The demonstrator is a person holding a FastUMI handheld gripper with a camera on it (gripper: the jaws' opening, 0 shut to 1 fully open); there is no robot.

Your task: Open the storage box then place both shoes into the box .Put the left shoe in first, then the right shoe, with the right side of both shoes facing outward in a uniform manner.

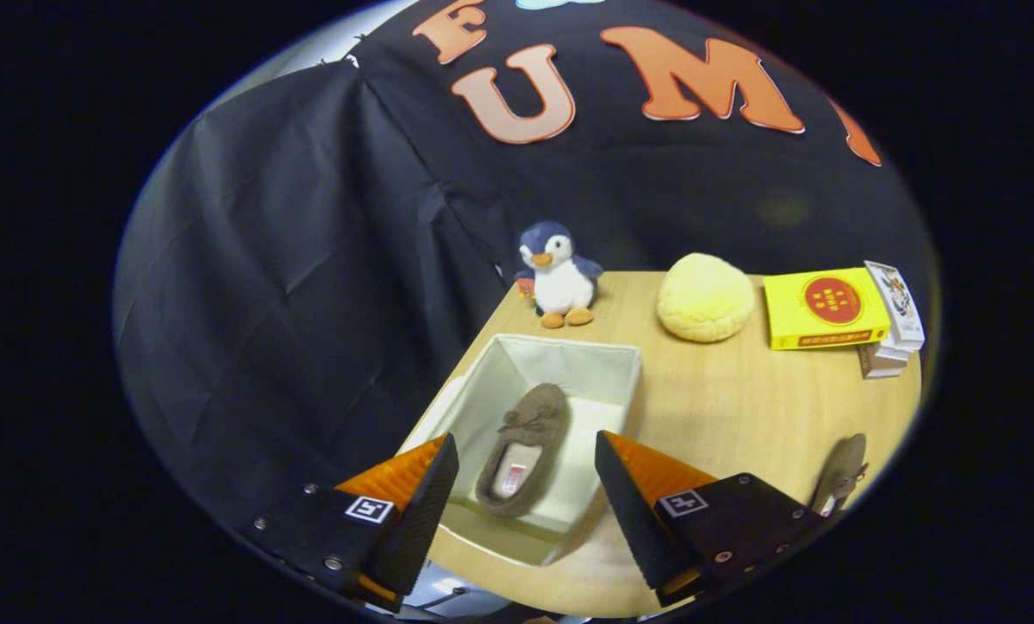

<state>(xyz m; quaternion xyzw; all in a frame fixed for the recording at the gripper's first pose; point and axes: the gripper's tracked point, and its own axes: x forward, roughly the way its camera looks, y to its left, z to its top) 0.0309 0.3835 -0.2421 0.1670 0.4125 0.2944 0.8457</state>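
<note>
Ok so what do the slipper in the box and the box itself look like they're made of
The slipper looks like brown suede or soft fabric: matte, slightly fuzzy, with a small bow. The storage box looks like pale fabric: its walls are soft and faintly creased. The hand-held gripper hovers open above them.

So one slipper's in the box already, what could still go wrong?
1. The second slipper lies near the table's edge, off beside the open fingers; a clumsy grab might push it off.
2. The first slipper lies across the middle of the box, so the second might land on it or end up facing another way.
</note>
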